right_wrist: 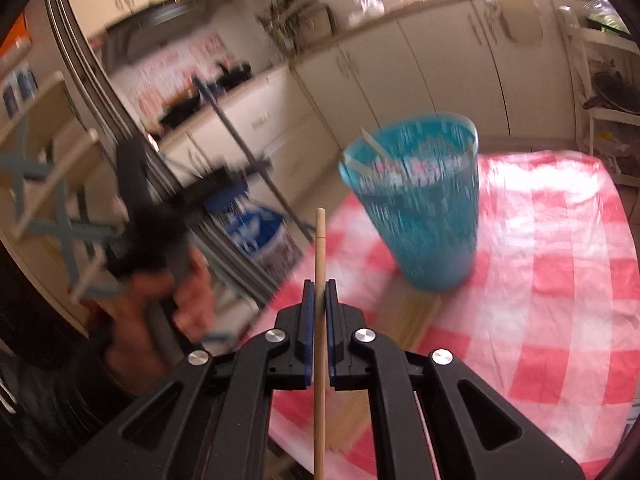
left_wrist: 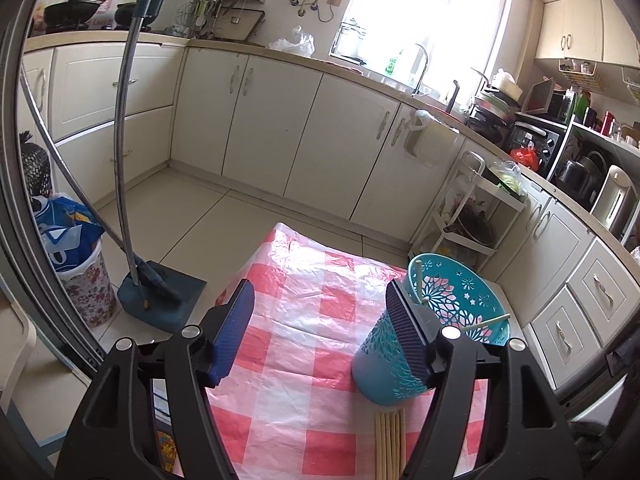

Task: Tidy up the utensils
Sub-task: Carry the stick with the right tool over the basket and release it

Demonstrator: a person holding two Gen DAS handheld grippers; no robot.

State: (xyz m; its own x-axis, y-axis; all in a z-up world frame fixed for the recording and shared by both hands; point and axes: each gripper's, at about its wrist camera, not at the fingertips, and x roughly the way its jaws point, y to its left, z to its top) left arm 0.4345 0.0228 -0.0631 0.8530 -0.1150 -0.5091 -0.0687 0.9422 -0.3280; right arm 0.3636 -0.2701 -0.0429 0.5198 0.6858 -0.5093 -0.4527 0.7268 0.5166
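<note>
Right gripper (right_wrist: 319, 300): jaws clamped on one chopstick (right_wrist: 319, 240). Left gripper (left_wrist: 320, 320): jaws wide apart, empty. One teal holder (left_wrist: 448, 320) on counter (left_wrist: 288, 360), two sticks inside; loose chopstick bundle (left_wrist: 390, 444) uncounted

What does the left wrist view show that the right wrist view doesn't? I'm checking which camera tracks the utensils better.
Only the left wrist view shows the open left gripper straddling bare tablecloth beside the holder, and the row of chopsticks lying sharp on the table. Only the right wrist view shows the right gripper shut on a single chopstick, plus the person's left hand, blurred. Both show the teal holder with two pale sticks inside and the checkered tablecloth.
</note>
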